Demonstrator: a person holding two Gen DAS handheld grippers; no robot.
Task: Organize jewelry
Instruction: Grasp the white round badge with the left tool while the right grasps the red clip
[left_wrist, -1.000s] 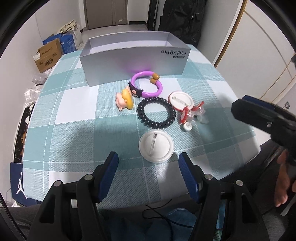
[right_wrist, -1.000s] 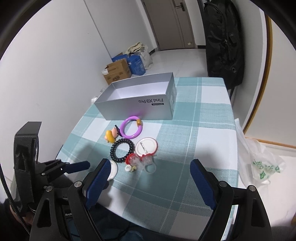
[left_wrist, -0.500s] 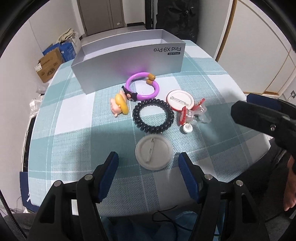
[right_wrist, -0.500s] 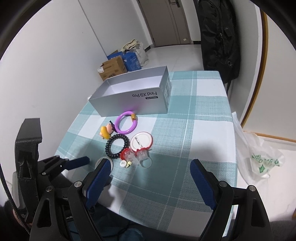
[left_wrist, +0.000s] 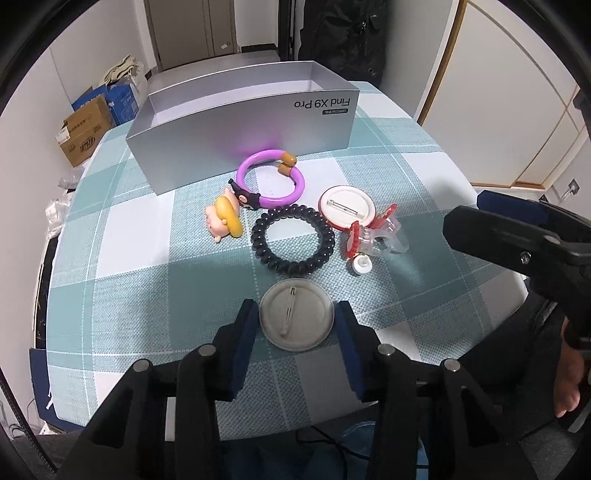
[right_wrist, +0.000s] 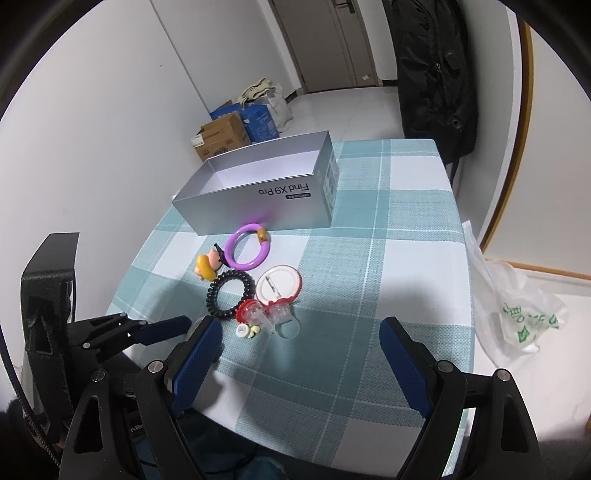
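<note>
My left gripper (left_wrist: 297, 325) has its blue pads on both sides of a round white pin badge (left_wrist: 296, 319) lying face down on the checked tablecloth (left_wrist: 129, 266); the pads look in contact with its rim. Beyond it lie a black spiral hair tie (left_wrist: 293, 240), a purple ring bracelet (left_wrist: 271, 177), a yellow-pink figure charm (left_wrist: 223, 219), a second badge with a red rim (left_wrist: 345, 206) and a red and clear hair clip (left_wrist: 376, 236). A silver open box (left_wrist: 243, 125) stands behind them. My right gripper (right_wrist: 301, 354) is open and empty, above the table's near edge.
The right gripper's body (left_wrist: 524, 251) shows at the right of the left wrist view. Cardboard boxes (right_wrist: 221, 136) stand on the floor by the wall. A white plastic bag (right_wrist: 517, 317) lies on the floor to the right of the table. A black coat (right_wrist: 432, 74) hangs behind.
My left gripper has moved forward and down over the nearest white badge and its jaws have narrowed around it. The right gripper has barely moved.
</note>
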